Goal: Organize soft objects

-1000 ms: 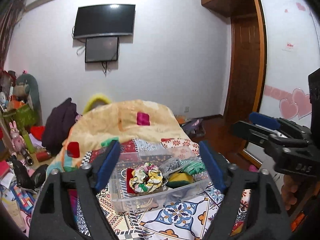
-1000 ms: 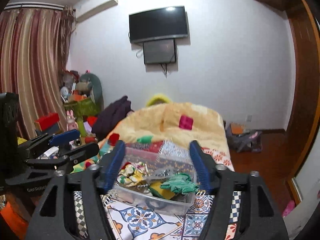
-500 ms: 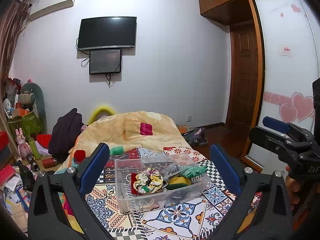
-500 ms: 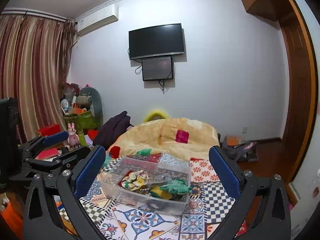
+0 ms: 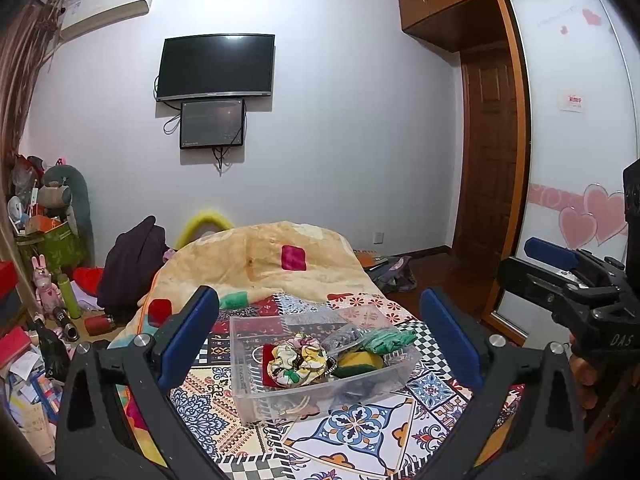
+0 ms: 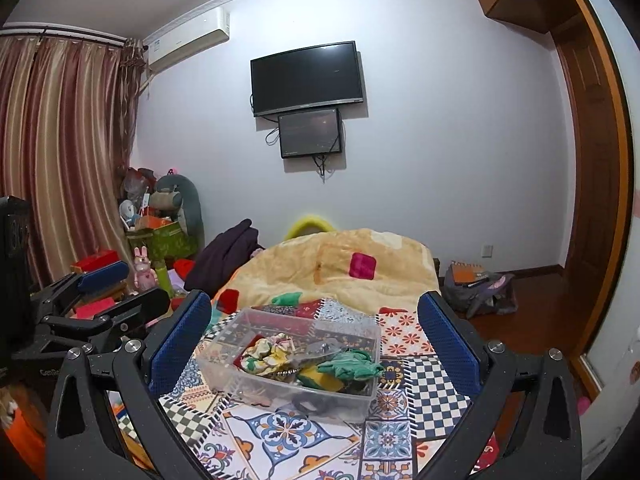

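A clear plastic box stands on the patterned bedspread. It holds a floral scrunchie, a green cloth, a yellow-green sponge and a red item. My left gripper is open and empty, held back above the box's near side. My right gripper is open and empty, likewise back from the box. Each gripper shows at the edge of the other's view: the right gripper, the left gripper.
A yellow quilt is heaped behind the box. A dark garment lies left of it. Clutter and toys fill the floor at left. A bag lies on the floor at right, near the wardrobe.
Both grippers have opened wide and drawn up and back from the box, so it looks smaller and lower in both views.
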A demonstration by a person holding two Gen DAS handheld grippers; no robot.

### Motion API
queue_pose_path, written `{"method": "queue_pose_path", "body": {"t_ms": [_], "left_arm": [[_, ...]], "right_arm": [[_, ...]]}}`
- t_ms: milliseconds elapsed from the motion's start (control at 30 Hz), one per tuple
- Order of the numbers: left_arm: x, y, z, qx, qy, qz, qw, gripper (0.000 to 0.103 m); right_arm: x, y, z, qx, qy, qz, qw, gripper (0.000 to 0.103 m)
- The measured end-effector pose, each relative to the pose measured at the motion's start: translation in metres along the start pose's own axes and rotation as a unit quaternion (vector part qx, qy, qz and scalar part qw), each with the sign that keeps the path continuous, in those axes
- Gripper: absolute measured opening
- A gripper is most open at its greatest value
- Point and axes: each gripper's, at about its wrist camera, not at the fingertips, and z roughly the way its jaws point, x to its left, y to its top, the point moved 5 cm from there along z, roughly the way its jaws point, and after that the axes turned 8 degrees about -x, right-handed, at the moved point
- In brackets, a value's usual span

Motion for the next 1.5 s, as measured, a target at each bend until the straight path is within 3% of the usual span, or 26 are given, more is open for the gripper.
{"method": "queue_pose_path", "body": {"t_ms": [1500], "left_arm": [[-0.006, 0.001, -0.002, -0.001, -0.011, 0.001, 0.9999, 0.102]], "right_arm": [[0.011, 0.004, -0.003, 0.000, 0.013, 0.000, 1.000, 0.103]]}}
